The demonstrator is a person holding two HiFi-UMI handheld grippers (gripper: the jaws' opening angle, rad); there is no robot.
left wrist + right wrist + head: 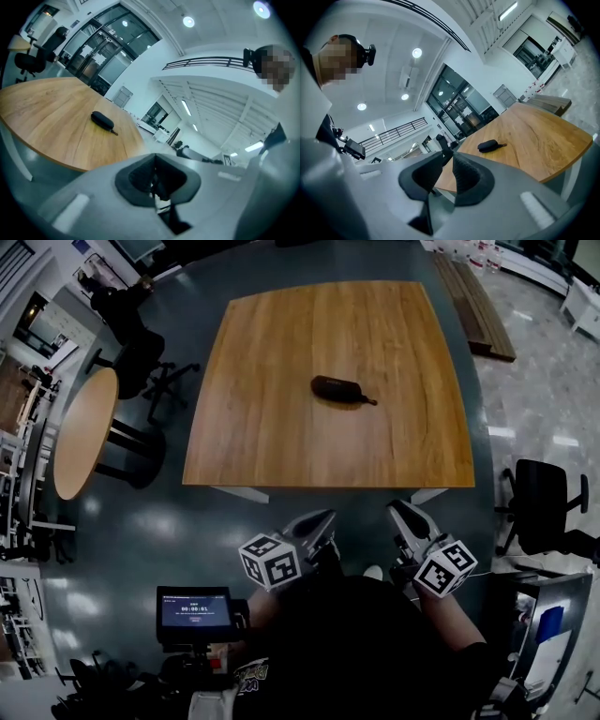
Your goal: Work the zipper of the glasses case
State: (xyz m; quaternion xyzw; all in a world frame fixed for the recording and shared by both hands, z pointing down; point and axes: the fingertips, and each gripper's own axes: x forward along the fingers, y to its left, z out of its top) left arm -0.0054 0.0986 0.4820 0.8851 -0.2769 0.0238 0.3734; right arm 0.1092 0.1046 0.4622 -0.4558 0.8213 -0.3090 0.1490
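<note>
Glasses case (339, 389), dark and closed, lies alone a little above the middle of the square wooden tabletop (281, 437) in the head view, its small zipper pull (372, 402) poking out at its right end. Both grippers are held low in the frame, short of the tabletop's near edge and well apart from the case. The left gripper (317, 524) has its jaws pressed together with nothing between them. The right gripper (405, 517) has its jaws slightly spread, a narrow gap showing, and they are empty. A round table (84, 432) stands at the left edge.
</note>
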